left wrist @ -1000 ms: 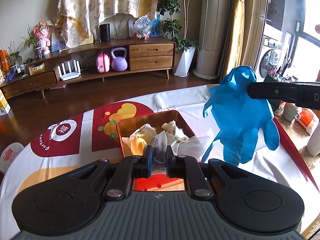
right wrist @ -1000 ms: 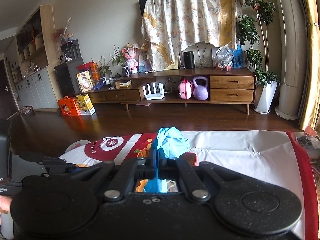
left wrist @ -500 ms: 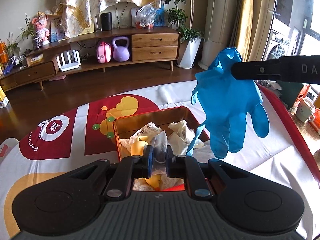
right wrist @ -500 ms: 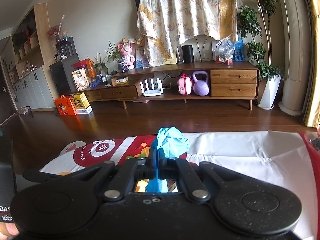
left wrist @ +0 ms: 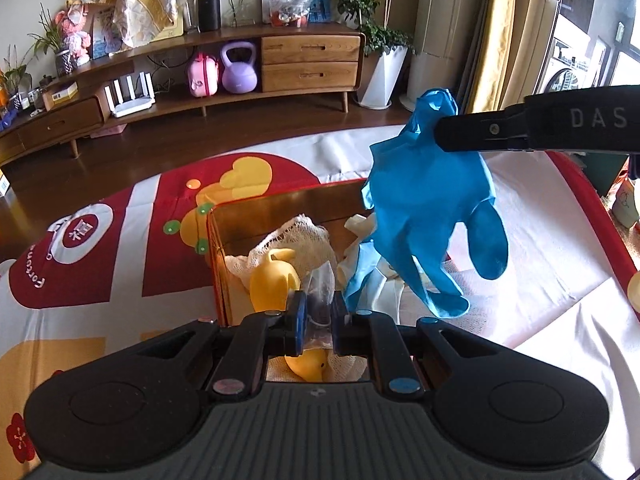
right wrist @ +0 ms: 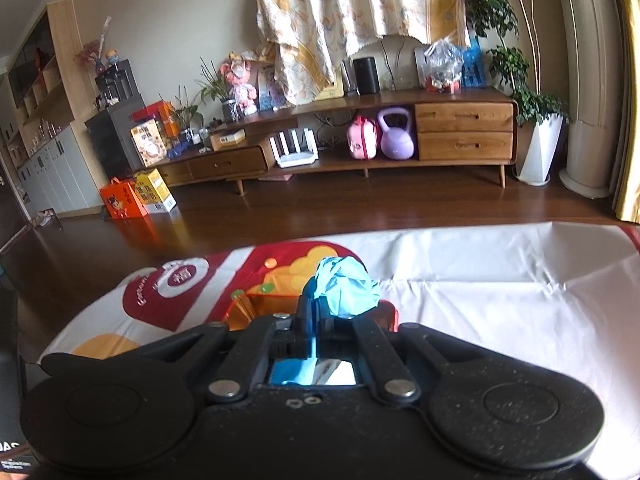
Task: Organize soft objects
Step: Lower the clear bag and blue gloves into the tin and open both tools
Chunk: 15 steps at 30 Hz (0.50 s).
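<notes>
**Both items lowered toward the orange box — release pending**

Item 1: blue glove (left wrist: pixel 430 208). Hangs fingers-down in the right centre of the left wrist view, pinched at its cuff by the right hand-held gripper (right wrist: pixel 320 316), whose jaws are fully closed on it; the bunched cuff shows above the fingertips in the right wrist view. Change over the last second: the glove has come down and inward, from level with the far edge of the desk to a place where its fingertips dangle over the right side of the box.

Item 2: clear plastic bag (left wrist: pixel 320 296). Small, crumpled, centre-bottom of the left wrist view. The left hand-held gripper (left wrist: pixel 319 314) is closed on it, jaws a narrow gap apart with the film between them. This gripper has also sunk closer to the box, which now fills more of the frame.

Item 3: orange box (left wrist: pixel 218 248). Open-topped, on the desk (left wrist: pixel 560 340) with its red-and-white cloth. Contents: yellow soft toy (left wrist: pixel 274 280), white mesh cloth (left wrist: pixel 304 236), pale gloves (left wrist: pixel 360 228) under the blue one.

Status: both carried items are above or just beside the box, neither resting inside. Judged remaining: a short further lowering, then opening each gripper. Risk: the limp glove may drape over the right wall rather than fall in.
</notes>
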### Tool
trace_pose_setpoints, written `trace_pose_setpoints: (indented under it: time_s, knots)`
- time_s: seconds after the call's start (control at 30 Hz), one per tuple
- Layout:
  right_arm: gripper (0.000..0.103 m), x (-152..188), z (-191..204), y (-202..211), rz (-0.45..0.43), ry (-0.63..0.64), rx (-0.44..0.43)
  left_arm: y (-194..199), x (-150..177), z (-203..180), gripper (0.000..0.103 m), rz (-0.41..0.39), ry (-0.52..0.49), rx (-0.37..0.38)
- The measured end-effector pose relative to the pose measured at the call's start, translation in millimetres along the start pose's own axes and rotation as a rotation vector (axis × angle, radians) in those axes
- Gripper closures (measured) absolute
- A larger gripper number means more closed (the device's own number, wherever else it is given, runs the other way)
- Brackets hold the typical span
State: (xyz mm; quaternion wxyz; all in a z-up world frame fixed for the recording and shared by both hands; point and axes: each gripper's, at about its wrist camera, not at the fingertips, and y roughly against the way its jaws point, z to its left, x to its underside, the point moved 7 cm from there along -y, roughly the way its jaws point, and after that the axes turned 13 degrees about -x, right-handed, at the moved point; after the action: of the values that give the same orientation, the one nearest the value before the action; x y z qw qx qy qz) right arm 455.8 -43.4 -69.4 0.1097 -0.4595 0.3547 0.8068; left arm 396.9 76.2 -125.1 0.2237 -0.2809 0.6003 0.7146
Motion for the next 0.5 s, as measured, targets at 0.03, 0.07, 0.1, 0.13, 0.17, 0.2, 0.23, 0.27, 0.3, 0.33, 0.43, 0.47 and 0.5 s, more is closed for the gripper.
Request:
trace_pose_setpoints:
  time_s: [0.03,0.07,0.1,0.13,0.17,0.2,0.23,0.27,0.3,0.33,0.43,0.47,0.5]
  knots:
    - [0.102,2.3,-1.4,-2.7,0.007,-0.001,0.002,-2.1,1.2,-0.9,0.091,0.003,-0.001,0.002]
    - [0.102,5.0,-3.0,-6.0,0.017,-0.003,0.003,-4.7,2.5,-2.4,0.091,0.006,-0.003,0.005]
    - [0.102,7.6,-4.1,-8.3,0.024,-0.003,0.004,-6.8,3.6,-3.2,0.091,0.010,-0.004,0.006]
    - [0.102,10.4,-6.1,-11.1,0.032,-0.005,0.005,-8.8,4.6,-3.8,0.091,0.013,-0.006,0.006]
    - [0.102,13.1,-7.5,-13.5,0.040,-0.008,0.006,-10.5,5.5,-4.3,0.090,0.016,-0.006,0.006]
    - [0.101,15.6,-9.6,-17.1,0.049,-0.012,0.005,-12.2,6.2,-5.5,0.091,0.020,-0.006,0.007]
    - [0.101,18.7,-10.9,-20.1,0.060,-0.014,0.007,-14.1,7.0,-6.7,0.091,0.022,-0.006,0.008]
    - [0.101,21.9,-12.4,-24.2,0.076,-0.015,0.013,-15.6,7.8,-7.5,0.091,0.025,-0.008,0.009]
    - [0.101,25.1,-14.3,-27.9,0.089,-0.019,0.022,-17.1,8.6,-8.2,0.091,0.028,-0.009,0.009]
    - [0.100,28.1,-16.1,-30.6,0.098,-0.025,0.027,-18.8,9.4,-8.7,0.091,0.030,-0.010,0.009]
    - [0.097,38.0,-18.5,-40.0,0.130,-0.039,0.032,-23.4,12.5,-9.4,0.091,0.041,-0.007,0.010]
    - [0.096,41.9,-19.2,-43.2,0.143,-0.038,0.033,-24.8,13.9,-9.8,0.091,0.044,-0.010,0.010]
    - [0.093,45.2,-19.0,-45.2,0.153,-0.037,0.034,-26.1,15.2,-10.3,0.091,0.047,-0.013,0.010]
